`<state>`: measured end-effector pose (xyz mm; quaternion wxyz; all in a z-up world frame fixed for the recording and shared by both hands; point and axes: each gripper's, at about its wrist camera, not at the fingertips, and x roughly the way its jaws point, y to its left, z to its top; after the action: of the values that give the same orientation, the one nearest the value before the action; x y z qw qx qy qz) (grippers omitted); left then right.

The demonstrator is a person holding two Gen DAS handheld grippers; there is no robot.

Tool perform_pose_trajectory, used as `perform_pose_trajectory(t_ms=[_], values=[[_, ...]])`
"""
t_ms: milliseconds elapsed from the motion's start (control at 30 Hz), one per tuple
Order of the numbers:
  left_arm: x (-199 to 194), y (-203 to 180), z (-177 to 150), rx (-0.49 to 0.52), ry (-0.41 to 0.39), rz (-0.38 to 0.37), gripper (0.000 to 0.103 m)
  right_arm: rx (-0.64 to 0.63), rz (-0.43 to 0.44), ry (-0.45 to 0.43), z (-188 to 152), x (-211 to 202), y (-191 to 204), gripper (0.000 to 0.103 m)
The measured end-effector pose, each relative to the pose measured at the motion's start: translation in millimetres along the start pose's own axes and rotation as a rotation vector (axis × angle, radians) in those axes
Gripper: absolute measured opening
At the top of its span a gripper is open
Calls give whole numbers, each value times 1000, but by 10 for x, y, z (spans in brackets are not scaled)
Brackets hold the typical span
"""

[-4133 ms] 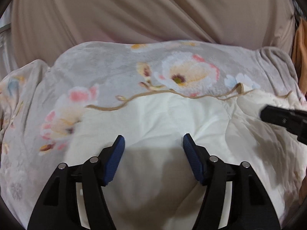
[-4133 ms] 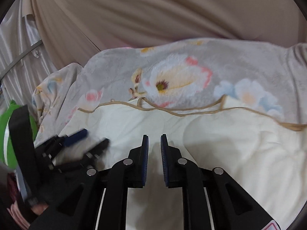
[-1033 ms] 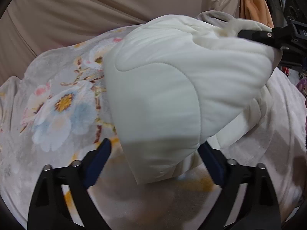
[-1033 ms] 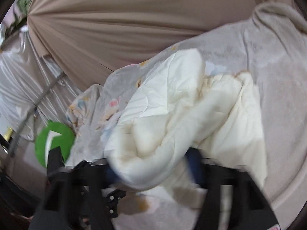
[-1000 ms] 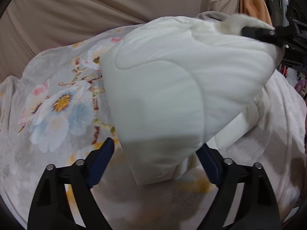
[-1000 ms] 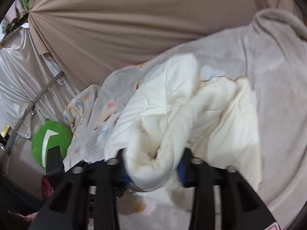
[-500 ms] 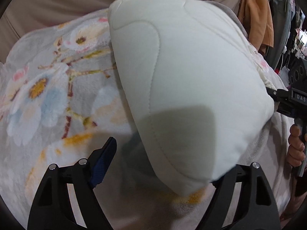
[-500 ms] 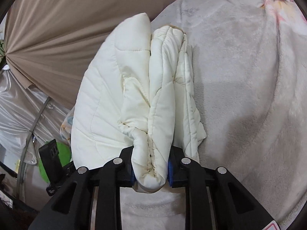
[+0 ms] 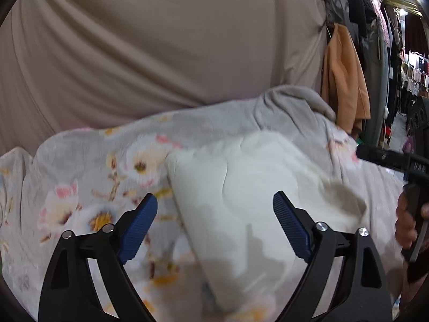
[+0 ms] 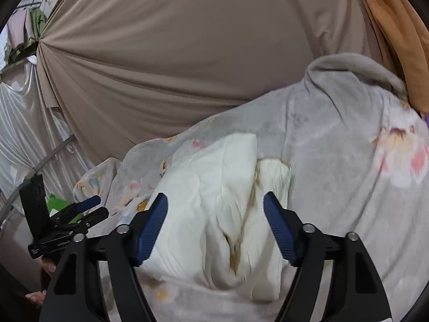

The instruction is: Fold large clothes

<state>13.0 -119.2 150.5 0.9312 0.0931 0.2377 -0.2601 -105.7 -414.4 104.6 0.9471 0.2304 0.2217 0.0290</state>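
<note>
Resting on the grey floral fleece blanket (image 9: pixel 88 161), the cream quilted padded garment (image 9: pixel 241 201) sits folded just ahead of both claws. Left gripper (image 9: pixel 214 214) and right gripper (image 10: pixel 214 214): jaws wide apart, holding nothing. Likely soft, bulky, light and springy; pinch the thick folded edge. No containers visible.

A grey floral blanket (image 9: pixel 88 166) covers the surface — beige curtain (image 9: pixel 161 40) behind, orange garment (image 9: pixel 343 80) hanging right.

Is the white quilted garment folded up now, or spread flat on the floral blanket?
Folded. The white quilted garment lies as a compact bundle on the floral blanket, with stacked layers showing along its right edge in the right wrist view.
</note>
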Motion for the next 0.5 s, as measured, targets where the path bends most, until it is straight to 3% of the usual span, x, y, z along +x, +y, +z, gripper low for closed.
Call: perform_pose_trajectory(t_ms=[100,167,200,233,367,433,500], values=[[341,-103,179,-3,16,22,87,-16,-29,93,183,495,-16,81],[526,-157,217,-24,50,18,87,23,-88,204,133,894,-162,80],[575,-161,214,-35,63,11,87,46,-78,263,69,1028,-240,58],[597,-163,208,-49,72,-4,87,73,-28,293,-2,1072,-298,20],[555,-238,106,-29,66,-45,87,40,87,138,-38,590,-243,7],[664,-361,25,5,97,-53,87,34,44,118,-77,474,-294,5],[841,-484,-99,37,143,-54,87,66,-8,175,-218,576,-464,4]])
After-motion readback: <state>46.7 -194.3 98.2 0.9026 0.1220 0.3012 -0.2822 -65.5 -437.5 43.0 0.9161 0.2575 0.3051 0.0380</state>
